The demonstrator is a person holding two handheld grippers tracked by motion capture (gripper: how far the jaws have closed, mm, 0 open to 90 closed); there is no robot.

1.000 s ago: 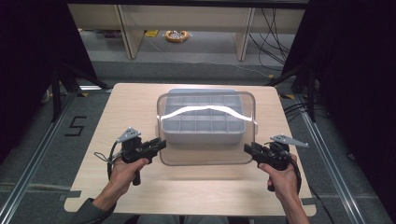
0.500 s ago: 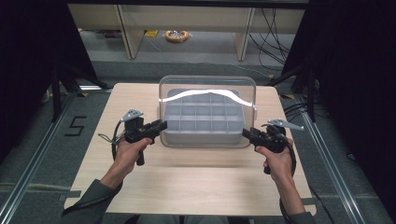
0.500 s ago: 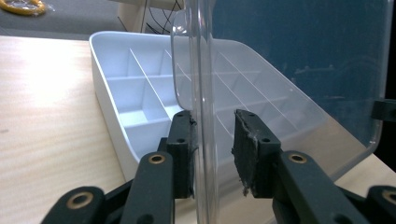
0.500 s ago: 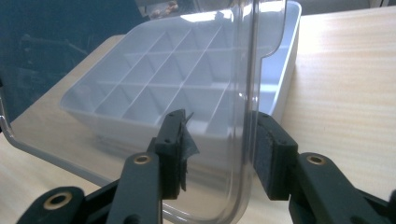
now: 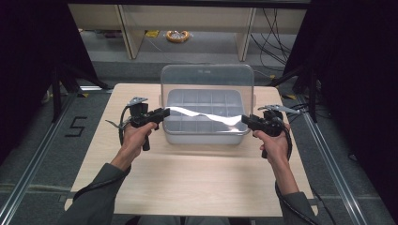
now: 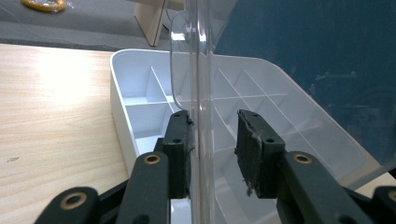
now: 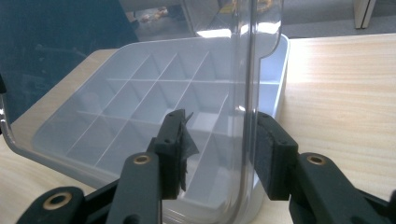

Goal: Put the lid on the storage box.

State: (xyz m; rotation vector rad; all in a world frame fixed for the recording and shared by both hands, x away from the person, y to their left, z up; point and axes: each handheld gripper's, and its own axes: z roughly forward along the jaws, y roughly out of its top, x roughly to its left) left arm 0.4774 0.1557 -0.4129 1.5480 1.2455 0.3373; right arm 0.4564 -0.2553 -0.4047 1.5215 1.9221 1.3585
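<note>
Left hand-held gripper [image 6: 212,154]: we see its jaws set wide, astride the left edge of the clear plastic lid [image 6: 198,84]; one pad lies against the plastic, the other stands apart, so nothing is clamped.
Right hand-held gripper [image 7: 219,154]: its jaws are also wide, straddling the lid's right edge; the right pad is close to the rim, the left pad clear of it. We cannot tell whether any pad bears weight.
Clear plastic lid: raised nearly upright over the far side of the box, seemingly hinged there; in the high view it stands as a transparent panel [image 5: 206,77] behind the compartments.
White plastic compartment box [image 5: 202,112]: sits mid-counter, between the two hand-held grippers, its gridded cells looking empty.
Light wooden counter [image 5: 187,178]: bare near the person; both forearms reach in from the near edge.
Risk, lid: in our judgement the upright lid could drop shut, because neither hand-held gripper pinches it and it may be balanced just short of tipping back.
Risk, box: a sideways nudge from either pad could skid the light box across the smooth counter.
</note>
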